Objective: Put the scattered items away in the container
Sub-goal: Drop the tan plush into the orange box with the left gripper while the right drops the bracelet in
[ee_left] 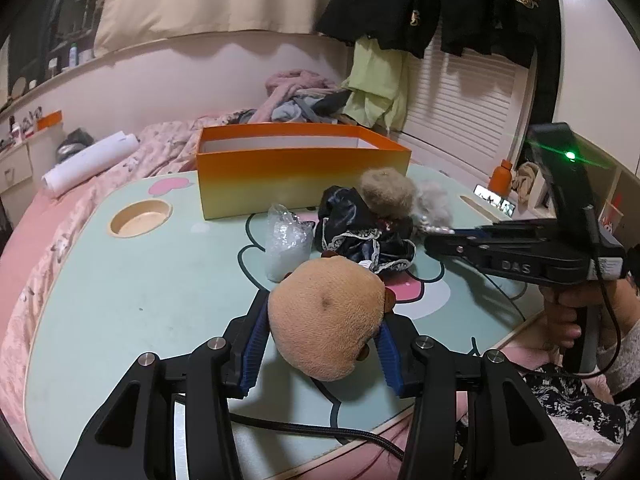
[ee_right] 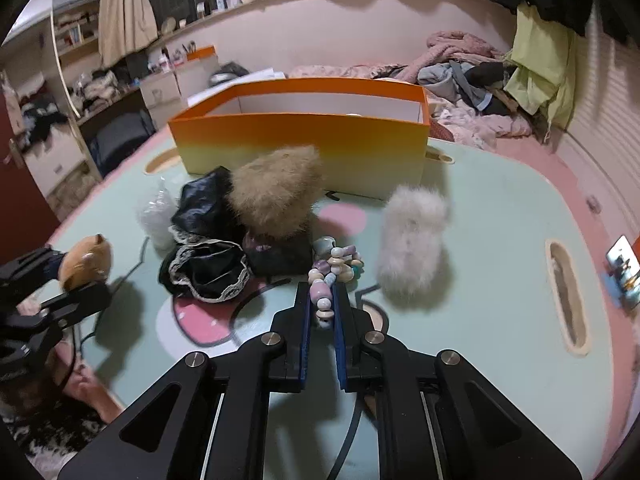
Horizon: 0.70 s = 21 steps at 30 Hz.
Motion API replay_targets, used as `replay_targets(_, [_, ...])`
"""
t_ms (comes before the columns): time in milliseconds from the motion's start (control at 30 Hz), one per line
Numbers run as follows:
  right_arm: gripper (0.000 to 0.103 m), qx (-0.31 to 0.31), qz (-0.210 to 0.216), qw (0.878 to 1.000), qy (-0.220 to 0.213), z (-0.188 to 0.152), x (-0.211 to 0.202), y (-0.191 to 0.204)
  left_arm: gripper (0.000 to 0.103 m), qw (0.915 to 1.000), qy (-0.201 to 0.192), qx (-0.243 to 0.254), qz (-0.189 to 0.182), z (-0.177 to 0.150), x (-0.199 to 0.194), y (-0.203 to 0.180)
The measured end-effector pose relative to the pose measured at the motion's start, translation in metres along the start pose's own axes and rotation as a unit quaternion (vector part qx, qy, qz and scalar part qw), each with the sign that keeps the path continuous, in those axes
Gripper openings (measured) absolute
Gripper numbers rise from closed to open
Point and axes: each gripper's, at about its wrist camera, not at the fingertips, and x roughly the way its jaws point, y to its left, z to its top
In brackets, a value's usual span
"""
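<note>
Above the table (ee_left: pixel 120 300), both tools grip — left tool (ee_left: pixel 320 344) plush (ee_left: pixel 328 316), right tool (ee_right: pixel 322 304) beads (ee_right: pixel 324 292).

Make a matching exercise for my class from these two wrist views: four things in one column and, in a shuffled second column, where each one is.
Things
1. brown plush toy
2. pastel bead bracelet
3. white fluffy pouch
4. orange box

Places
A. at the far side of the table, behind the pile of items
B. between the fingers of the left claw
C. lying free on the table, right of the beads in the right wrist view
D. pinched in the right claw

Pairs: 1-B, 2-D, 3-C, 4-A
</note>
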Motion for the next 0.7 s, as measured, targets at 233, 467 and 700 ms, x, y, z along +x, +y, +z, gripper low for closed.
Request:
replay_targets(233, [0.011,0.002,0.031,0.999,-0.039,0.009,-0.031,0.007,0.048,0.9998,-0.005,-0.01,-0.015,0.016,-0.005,0.005])
replay_targets(467, [0.011,-0.023,0.04,0.995,-0.088,0.057,-0.051,0.017,0.048,0.999,-0.038,-0.014,-0.016,0.08,-0.003,0.021])
replay_targets(700, [0.011,0.0,0.057,0.992,-0.109,0.128,-0.031,0.003,0.048,0.9995,-0.009,-0.019,-0.025,0.165,0.051,0.046])
